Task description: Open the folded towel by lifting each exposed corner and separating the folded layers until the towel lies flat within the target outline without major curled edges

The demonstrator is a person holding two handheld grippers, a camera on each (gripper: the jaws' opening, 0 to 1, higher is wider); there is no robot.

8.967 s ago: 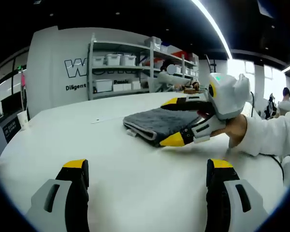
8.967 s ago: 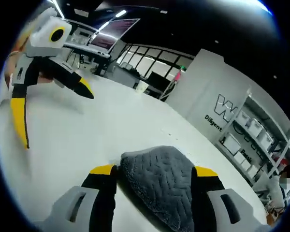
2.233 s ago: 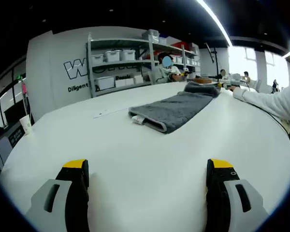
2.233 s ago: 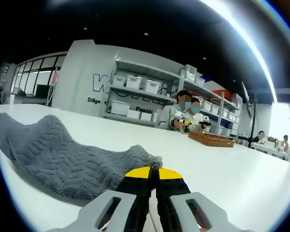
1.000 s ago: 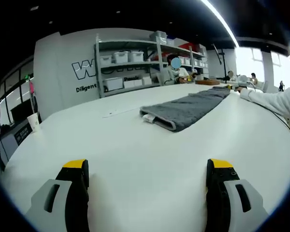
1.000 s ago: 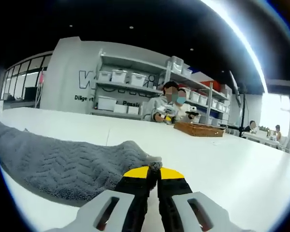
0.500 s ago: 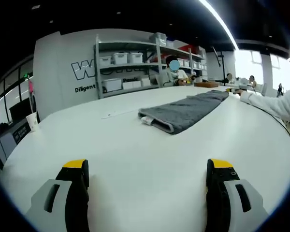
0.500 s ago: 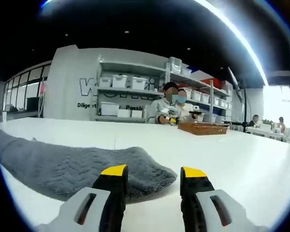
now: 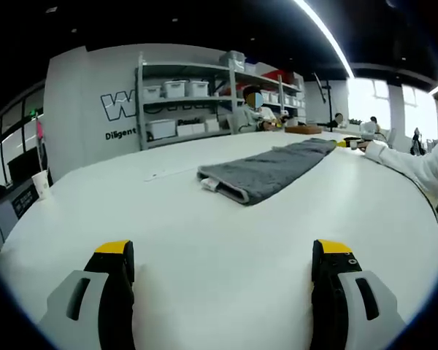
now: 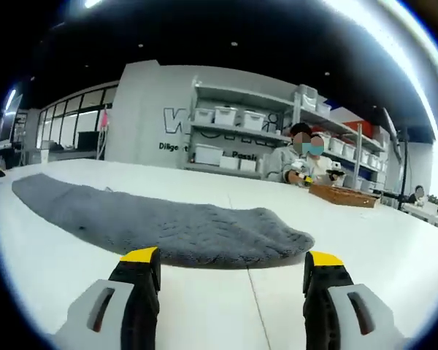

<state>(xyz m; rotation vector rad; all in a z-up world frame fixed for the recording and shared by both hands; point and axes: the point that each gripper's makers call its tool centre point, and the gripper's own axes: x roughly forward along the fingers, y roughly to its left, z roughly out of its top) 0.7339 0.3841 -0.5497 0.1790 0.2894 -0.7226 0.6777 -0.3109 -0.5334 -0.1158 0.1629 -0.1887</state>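
White table (image 9: 204, 240) carries the grey towel (image 9: 266, 166) spread as a long strip with its near end still doubled over, left gripper (image 9: 223, 257) wide open well short of it, right gripper (image 10: 232, 267) open just off its far end, nothing held.

grey towel (image 9: 266, 169) lies as a long flat strip on white table (image 9: 204, 240).

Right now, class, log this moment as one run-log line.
towel: long strip lying on table, one fold left | left claw: open, short of towel | right claw: open, at towel's end, not gripping
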